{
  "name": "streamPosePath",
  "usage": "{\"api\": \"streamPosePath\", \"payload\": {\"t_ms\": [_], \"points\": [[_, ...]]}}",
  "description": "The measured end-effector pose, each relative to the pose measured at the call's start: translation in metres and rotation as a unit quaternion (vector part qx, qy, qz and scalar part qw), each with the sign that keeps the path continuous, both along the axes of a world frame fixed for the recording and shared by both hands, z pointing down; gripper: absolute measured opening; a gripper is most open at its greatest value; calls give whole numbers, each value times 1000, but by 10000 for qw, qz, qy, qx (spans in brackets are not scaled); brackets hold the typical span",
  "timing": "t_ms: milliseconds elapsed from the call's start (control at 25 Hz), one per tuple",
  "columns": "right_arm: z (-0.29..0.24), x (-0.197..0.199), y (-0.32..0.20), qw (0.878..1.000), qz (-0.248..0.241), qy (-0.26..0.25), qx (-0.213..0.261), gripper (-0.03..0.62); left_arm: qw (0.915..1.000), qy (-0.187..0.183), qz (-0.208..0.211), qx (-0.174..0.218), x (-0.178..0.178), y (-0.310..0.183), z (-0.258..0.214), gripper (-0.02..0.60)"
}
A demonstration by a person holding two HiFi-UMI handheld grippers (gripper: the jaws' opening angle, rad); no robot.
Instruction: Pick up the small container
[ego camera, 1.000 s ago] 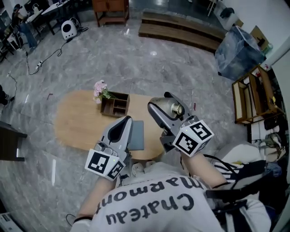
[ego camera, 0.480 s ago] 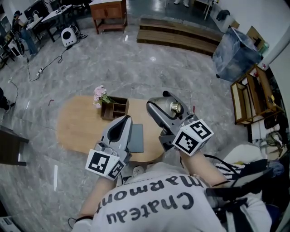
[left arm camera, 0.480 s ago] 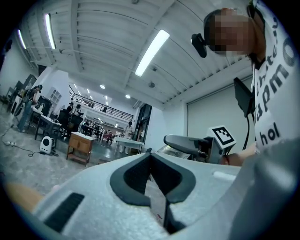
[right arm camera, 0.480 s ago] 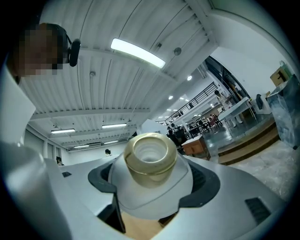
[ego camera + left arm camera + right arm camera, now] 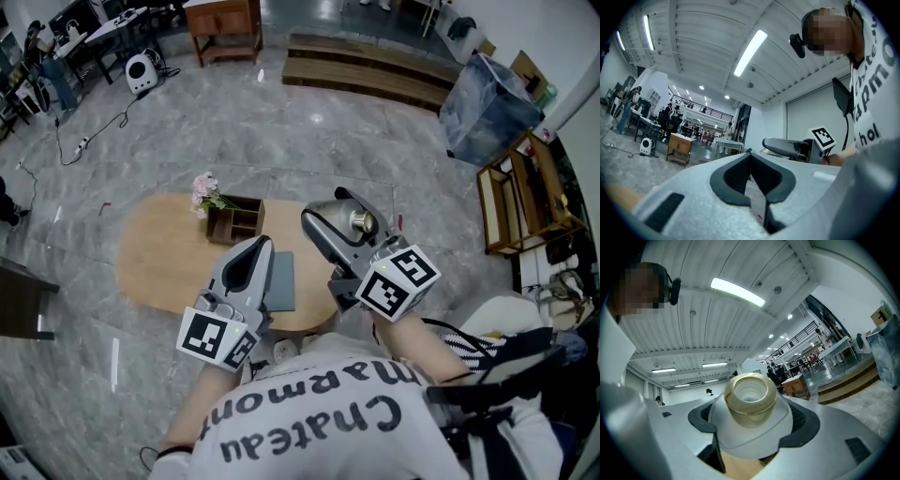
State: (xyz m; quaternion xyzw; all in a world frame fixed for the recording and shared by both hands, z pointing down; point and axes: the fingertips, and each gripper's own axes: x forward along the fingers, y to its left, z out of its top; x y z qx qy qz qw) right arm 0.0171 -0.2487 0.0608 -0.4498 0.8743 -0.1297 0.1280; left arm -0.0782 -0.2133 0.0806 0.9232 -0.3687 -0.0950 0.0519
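The small container [image 5: 750,411] is white with a gold screw neck [image 5: 360,220]. My right gripper [image 5: 349,217] is shut on it and holds it up above the right end of the oval wooden table [image 5: 159,253]. In the right gripper view the container fills the space between the jaws, neck pointing outward. My left gripper [image 5: 255,255] hovers over the table's near edge, jaws closed together with nothing between them; in the left gripper view its dark pads [image 5: 761,180] meet.
On the table stand a dark wooden organiser box [image 5: 236,221] with pink flowers [image 5: 203,187] and a grey flat mat [image 5: 281,281]. Marble floor surrounds the table. A wooden shelf [image 5: 516,202] stands at right, benches [image 5: 375,70] at the back.
The view has shifted slightly; both grippers keep almost the same pose, the right one still holding the container aloft.
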Motion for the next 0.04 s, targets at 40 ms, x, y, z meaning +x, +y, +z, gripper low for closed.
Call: {"api": "streamPosePath", "payload": {"t_ms": [40], "points": [[0,1,0,10000,5,9,6,344,10000,2,-1,5,0,0,0,15]]}}
